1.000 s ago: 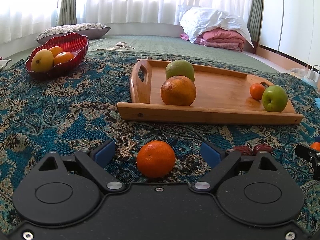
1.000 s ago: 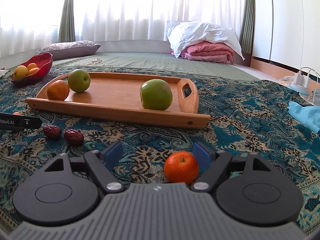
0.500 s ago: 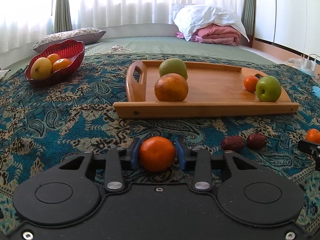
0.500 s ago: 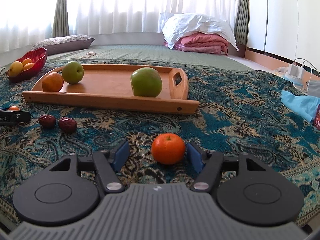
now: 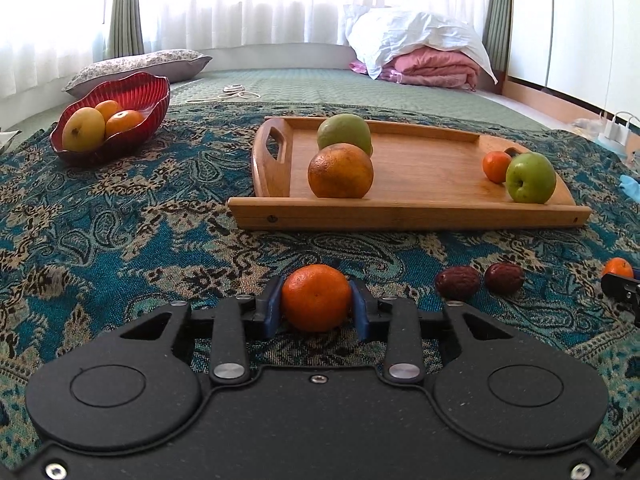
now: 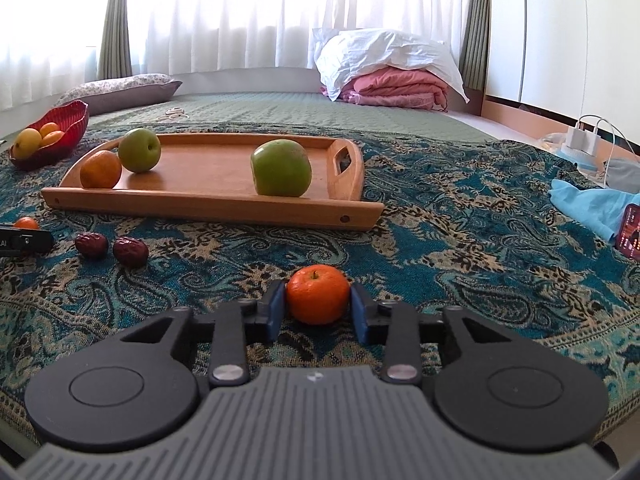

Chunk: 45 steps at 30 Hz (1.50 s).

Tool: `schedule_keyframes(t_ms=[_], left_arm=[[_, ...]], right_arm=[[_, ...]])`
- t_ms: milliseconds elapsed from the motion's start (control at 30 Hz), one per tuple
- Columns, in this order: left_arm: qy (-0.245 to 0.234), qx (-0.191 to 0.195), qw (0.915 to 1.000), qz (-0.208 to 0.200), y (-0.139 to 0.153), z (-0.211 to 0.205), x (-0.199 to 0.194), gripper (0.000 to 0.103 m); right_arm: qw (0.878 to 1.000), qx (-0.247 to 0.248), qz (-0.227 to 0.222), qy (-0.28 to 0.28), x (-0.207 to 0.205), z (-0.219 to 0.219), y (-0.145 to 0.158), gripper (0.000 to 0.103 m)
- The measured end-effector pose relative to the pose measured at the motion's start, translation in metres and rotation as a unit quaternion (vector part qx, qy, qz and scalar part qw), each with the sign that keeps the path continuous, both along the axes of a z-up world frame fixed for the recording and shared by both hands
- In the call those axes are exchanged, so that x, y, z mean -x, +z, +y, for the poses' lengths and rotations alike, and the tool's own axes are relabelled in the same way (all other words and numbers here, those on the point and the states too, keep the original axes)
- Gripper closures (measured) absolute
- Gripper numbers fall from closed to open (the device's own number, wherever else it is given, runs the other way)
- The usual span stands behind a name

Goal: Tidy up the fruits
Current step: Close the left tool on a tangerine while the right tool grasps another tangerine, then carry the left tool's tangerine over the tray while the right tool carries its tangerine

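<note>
My left gripper (image 5: 316,306) is shut on a small tangerine (image 5: 316,296) just above the patterned cloth. My right gripper (image 6: 318,306) is shut on another tangerine (image 6: 318,294) low over the cloth. The wooden tray (image 5: 420,176) ahead holds an orange (image 5: 340,171), two green apples (image 5: 530,178) and a small tangerine (image 5: 496,166). In the right wrist view the tray (image 6: 208,176) shows the orange (image 6: 100,169) and both apples (image 6: 281,168). A red bowl (image 5: 120,120) at the far left holds yellow and orange fruit.
Two dark red dates (image 5: 478,280) lie on the cloth between the grippers, also in the right wrist view (image 6: 112,248). A blue cloth (image 6: 592,208) and a phone (image 6: 630,236) lie at the right. Pillows and bedding sit at the back.
Both grippers have closed from wide open onto their tangerines; the left one shut first, the right one just now. Both views have shifted slightly back from the tray.
</note>
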<state>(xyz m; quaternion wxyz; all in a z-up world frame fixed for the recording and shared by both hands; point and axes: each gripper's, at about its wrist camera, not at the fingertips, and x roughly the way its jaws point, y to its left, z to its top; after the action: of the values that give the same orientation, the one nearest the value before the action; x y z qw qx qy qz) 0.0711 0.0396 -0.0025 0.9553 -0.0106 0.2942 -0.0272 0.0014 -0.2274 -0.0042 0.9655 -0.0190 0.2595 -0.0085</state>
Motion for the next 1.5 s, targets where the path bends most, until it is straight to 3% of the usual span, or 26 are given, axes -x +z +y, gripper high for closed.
schedule_keyframes(t_ms=[400, 867, 1067, 1200, 1367, 1500], left_arm=[[0.002, 0.011, 0.9998, -0.017, 0.016, -0.001, 0.0, 0.071], [-0.011, 0.014, 0.998, -0.061, 0.059, -0.008, -0.021, 0.071], [-0.021, 0.016, 0.997, -0.073, 0.083, -0.009, -0.048, 0.071], [-0.02, 0.025, 0.9979, -0.057, 0.097, -0.007, -0.08, 0.071], [-0.019, 0.014, 0.9989, -0.039, 0.107, -0.007, -0.122, 0.071], [-0.023, 0.032, 0.9992, -0.009, 0.105, -0.007, -0.16, 0.071]], right_arm=[[1.0, -0.009, -0.015, 0.007, -0.008, 0.001, 0.014, 0.065], [0.998, -0.013, -0.05, 0.026, -0.042, 0.009, 0.044, 0.065], [0.998, -0.026, -0.055, 0.029, -0.071, 0.005, 0.065, 0.065], [0.998, -0.022, -0.047, 0.04, -0.098, 0.004, 0.079, 0.065], [0.998, -0.033, -0.007, 0.059, -0.144, 0.004, 0.091, 0.065], [0.996, -0.06, 0.033, 0.056, -0.186, 0.001, 0.092, 0.065]])
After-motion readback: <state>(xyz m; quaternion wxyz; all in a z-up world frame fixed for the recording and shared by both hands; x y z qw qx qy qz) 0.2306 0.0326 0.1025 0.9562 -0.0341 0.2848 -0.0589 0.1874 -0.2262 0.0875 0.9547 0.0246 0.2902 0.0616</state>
